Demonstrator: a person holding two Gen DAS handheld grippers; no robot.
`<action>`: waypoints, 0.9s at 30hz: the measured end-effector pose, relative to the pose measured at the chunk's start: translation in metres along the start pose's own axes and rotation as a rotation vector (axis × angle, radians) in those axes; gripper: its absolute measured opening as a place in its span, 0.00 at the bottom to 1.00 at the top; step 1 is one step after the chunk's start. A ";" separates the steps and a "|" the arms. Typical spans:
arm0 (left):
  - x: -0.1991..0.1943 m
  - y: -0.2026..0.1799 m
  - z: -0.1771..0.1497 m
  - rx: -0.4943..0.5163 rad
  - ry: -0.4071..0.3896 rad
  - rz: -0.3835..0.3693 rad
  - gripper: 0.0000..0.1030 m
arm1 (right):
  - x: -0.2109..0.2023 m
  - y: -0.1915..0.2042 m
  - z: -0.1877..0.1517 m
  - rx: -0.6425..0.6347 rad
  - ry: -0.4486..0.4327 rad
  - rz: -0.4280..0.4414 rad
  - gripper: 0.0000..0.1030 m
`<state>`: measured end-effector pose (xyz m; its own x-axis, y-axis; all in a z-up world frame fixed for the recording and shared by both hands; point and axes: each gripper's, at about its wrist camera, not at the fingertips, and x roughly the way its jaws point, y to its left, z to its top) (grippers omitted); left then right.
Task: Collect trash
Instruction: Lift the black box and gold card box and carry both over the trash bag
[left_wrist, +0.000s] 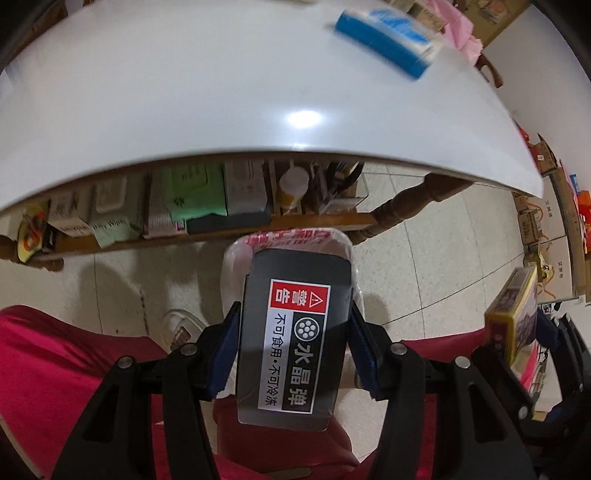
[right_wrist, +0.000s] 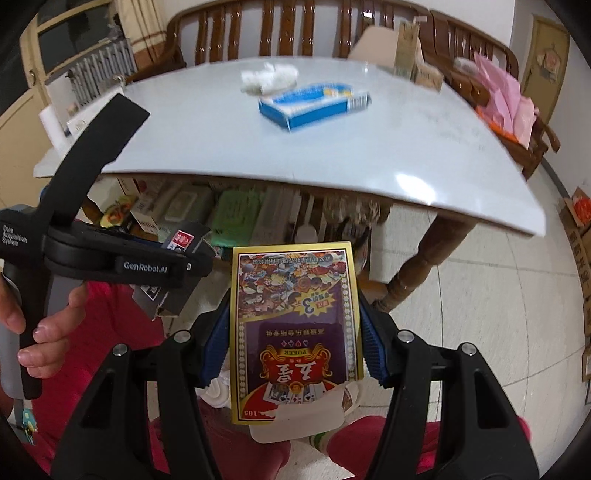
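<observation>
Two grippers clamp trash below the white table (right_wrist: 332, 162) edge: left gripper (left_wrist: 293, 350) pinches a dark-grey cardboard box (left_wrist: 295, 332), right gripper (right_wrist: 293, 343) a gold-bordered poker-card box (right_wrist: 295, 317), likely for binning.

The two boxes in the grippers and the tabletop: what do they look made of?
Grey box: seems thin matte cardboard with a glued paper warning label; its end flap is folded open. Poker box: likely glossy printed card with a gold border and a torn white flap. Tabletop: smooth, glossy white, mirroring a lamp; laminate, stone or glass, cannot tell.
</observation>
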<state>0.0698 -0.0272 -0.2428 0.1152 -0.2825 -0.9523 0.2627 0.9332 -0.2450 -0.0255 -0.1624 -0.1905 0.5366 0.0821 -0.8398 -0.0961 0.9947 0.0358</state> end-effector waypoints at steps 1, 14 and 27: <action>0.005 0.001 0.001 -0.007 0.008 -0.003 0.52 | 0.009 -0.001 -0.002 0.008 0.015 0.001 0.58; 0.093 0.009 0.011 -0.128 0.145 -0.030 0.52 | 0.115 -0.009 -0.038 0.109 0.191 0.025 0.58; 0.167 0.035 0.018 -0.206 0.281 -0.021 0.52 | 0.186 -0.008 -0.063 0.148 0.326 0.051 0.58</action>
<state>0.1151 -0.0452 -0.4076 -0.1635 -0.2566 -0.9526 0.0602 0.9612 -0.2692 0.0223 -0.1587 -0.3814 0.2362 0.1316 -0.9627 0.0193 0.9900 0.1401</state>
